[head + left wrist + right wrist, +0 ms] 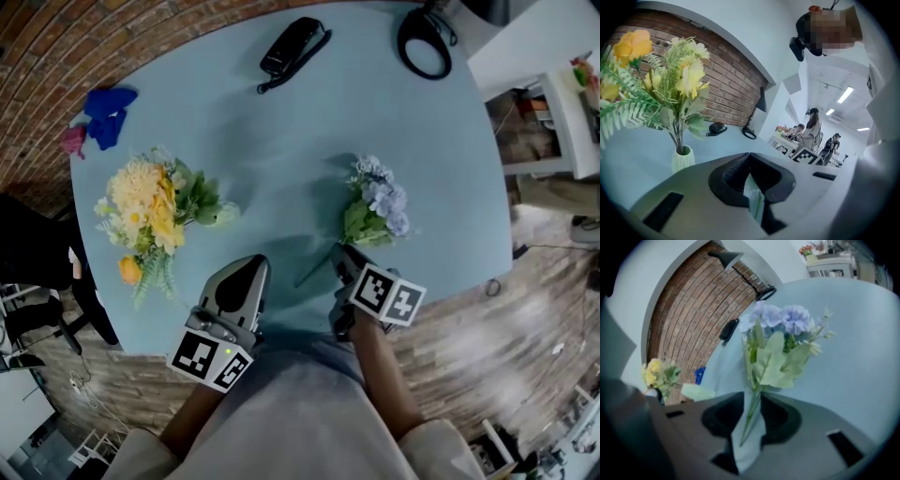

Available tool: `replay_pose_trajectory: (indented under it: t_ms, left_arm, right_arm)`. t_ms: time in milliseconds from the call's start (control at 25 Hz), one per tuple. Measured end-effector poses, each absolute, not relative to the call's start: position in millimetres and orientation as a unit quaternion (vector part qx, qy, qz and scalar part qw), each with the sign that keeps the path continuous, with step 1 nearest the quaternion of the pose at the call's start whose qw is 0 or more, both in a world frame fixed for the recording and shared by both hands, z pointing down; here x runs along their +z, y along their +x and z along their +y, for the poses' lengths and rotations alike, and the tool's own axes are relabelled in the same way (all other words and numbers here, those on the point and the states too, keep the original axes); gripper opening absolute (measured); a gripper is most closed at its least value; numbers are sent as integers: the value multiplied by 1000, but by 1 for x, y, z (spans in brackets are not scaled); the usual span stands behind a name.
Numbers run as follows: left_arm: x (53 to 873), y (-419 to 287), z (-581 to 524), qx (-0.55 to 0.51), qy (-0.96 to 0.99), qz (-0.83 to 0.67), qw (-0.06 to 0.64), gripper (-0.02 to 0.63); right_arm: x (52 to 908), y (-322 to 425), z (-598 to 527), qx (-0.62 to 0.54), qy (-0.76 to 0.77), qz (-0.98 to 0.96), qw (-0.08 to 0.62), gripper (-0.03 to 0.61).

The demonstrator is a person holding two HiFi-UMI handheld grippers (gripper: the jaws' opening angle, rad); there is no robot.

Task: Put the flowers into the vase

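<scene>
closest to my head camera is the person's grey lap (300, 412), and just past it both tools reach over the near edge of the pale blue tabletop (309, 131). on my left side the left claw (251, 262) is closed with nothing in it; its own view shows only a thin sliver of light between the dark pads. it points towards the far side of the tabletop, low over the surface, and i cannot tell whether its tip touches.

on my right side the right claw (343, 255) sits at the foot of the lilac flowers (375, 208), which lie flat on the tabletop with the blooms away from me. looking along it, i see its jaws standing apart with the thin green stem (748, 420) running through the gap. bare tabletop shows on either side of the stem, so the pads are not pressing on it.

further left stands the pale green vase (683, 158), upright, with the yellow flowers (150, 211) and some fern-like greenery already in it. it stands well apart from the lilac bunch, with the left claw nearer to me and roughly between the two.

at the far edge i see a black handset (292, 47) with a cord and a black cable loop (424, 42). a blue cloth (108, 112) lies at the far left corner, beside the brick wall (56, 56).
</scene>
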State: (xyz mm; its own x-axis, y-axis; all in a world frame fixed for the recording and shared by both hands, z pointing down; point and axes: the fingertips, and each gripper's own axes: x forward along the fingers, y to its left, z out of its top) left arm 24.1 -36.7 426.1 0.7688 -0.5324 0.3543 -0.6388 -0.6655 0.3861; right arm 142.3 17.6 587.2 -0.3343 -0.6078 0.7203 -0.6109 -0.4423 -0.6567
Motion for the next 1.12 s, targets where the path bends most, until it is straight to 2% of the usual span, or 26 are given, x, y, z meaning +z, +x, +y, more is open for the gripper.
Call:
replay_pose_trajectory:
  t_ms: [480,720,1120]
  left_arm:
    - [457,76,-47,135,921,-280,236,18]
    - [467,85,-50,141,920,-272,245,19]
    - [465,72,-49,134,916,-283,252,18]
  right_arm:
    - [603,141,10,648,571,-504,-11,118]
    - [605,143,8,664,565,-488,-54,67]
    - [595,142,2,660,556,-497,-94,43]
